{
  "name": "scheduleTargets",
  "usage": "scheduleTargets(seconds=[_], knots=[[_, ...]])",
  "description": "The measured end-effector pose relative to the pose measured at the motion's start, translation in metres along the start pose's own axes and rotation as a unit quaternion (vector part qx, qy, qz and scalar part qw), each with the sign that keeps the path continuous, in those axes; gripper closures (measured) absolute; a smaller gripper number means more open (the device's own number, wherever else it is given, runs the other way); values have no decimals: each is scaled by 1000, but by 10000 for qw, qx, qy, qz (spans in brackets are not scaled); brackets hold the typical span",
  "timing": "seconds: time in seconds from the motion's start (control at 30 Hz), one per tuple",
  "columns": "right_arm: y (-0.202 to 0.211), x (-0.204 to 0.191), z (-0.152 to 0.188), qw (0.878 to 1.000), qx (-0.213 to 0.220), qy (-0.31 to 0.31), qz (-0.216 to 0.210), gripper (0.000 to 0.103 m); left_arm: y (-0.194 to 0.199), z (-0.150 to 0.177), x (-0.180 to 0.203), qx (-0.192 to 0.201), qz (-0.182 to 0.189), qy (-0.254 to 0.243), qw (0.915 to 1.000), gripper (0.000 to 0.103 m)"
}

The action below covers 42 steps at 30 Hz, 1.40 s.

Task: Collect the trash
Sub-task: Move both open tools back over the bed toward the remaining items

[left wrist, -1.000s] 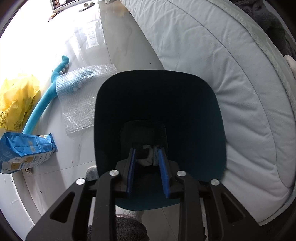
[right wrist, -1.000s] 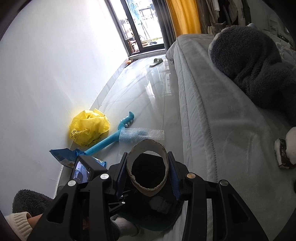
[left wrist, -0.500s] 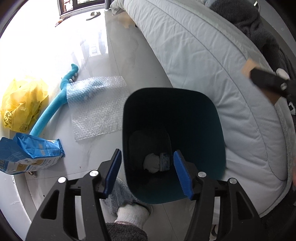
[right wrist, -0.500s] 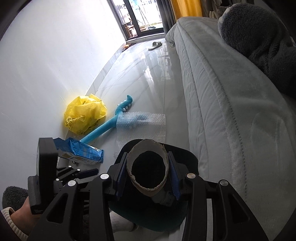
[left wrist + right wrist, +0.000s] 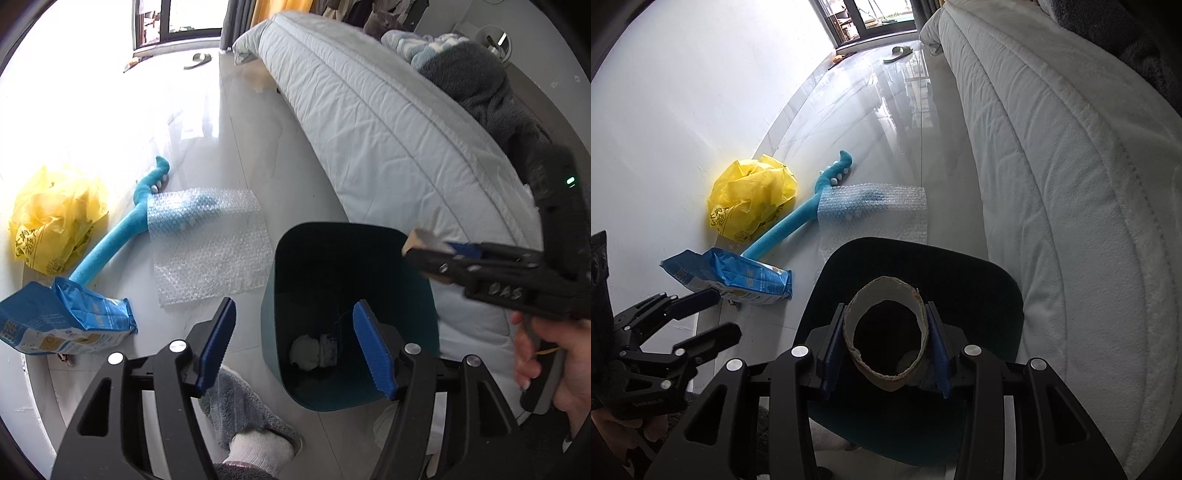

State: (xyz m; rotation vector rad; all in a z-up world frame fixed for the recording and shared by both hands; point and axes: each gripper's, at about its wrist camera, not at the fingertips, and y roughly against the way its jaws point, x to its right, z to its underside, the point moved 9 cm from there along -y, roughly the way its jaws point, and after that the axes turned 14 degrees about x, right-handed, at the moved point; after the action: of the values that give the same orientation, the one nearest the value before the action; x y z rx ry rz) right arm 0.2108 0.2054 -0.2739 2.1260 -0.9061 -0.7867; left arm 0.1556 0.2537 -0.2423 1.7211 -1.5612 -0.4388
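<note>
At the left of the frame a yellow bag (image 5: 751, 195) and blue packet (image 5: 738, 278) lie on the floor, the left gripper (image 5: 295, 347), its jaws just opened and empty, hovers over the teal bin (image 5: 347, 393), and the right gripper (image 5: 886, 341) clamps a cardboard tube (image 5: 886, 334) above it.

Bin (image 5: 351, 314) beside the bed (image 5: 388, 129); bubble wrap (image 5: 210, 243), snack bag (image 5: 66, 325) to its left.

Bright daylight from window (image 5: 173, 18), glare on floor (image 5: 177, 110), fisheye edges.
</note>
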Motion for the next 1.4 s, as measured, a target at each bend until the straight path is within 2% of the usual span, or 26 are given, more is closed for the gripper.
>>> scheduleTargets(seconds=[0.27, 0.3, 0.37, 0.5, 0.7, 0.93, 1.2, 1.4], knots=[[-15, 5, 23, 9994, -328, 55, 120, 59, 35, -35, 12, 748, 119, -125, 9970, 34], [-16, 6, 24, 9992, -352, 71, 149, 58, 41, -41, 15, 858, 116, -180, 9961, 34], [-18, 8, 28, 9990, -392, 80, 199, 47, 48, -49, 20, 1032, 128, -258, 9942, 34], [-19, 10, 31, 9987, -433, 103, 256, 46, 63, -67, 31, 1346, 238, -298, 9902, 34], [-15, 6, 31, 9988, -396, 170, 253, 39, 80, -87, 47, 1666, 351, -345, 9848, 34], [6, 2, 18, 9996, -62, 267, 93, 34, 96, -109, 72, 1915, 620, -342, 9789, 33], [50, 6, -12, 9974, 669, 252, -64, 31, 116, -136, 100, 2270, 836, -389, 9695, 30], [85, 16, -33, 9929, 1167, 241, -39, 27, 109, -138, 124, 2219, 913, -489, 9696, 28]])
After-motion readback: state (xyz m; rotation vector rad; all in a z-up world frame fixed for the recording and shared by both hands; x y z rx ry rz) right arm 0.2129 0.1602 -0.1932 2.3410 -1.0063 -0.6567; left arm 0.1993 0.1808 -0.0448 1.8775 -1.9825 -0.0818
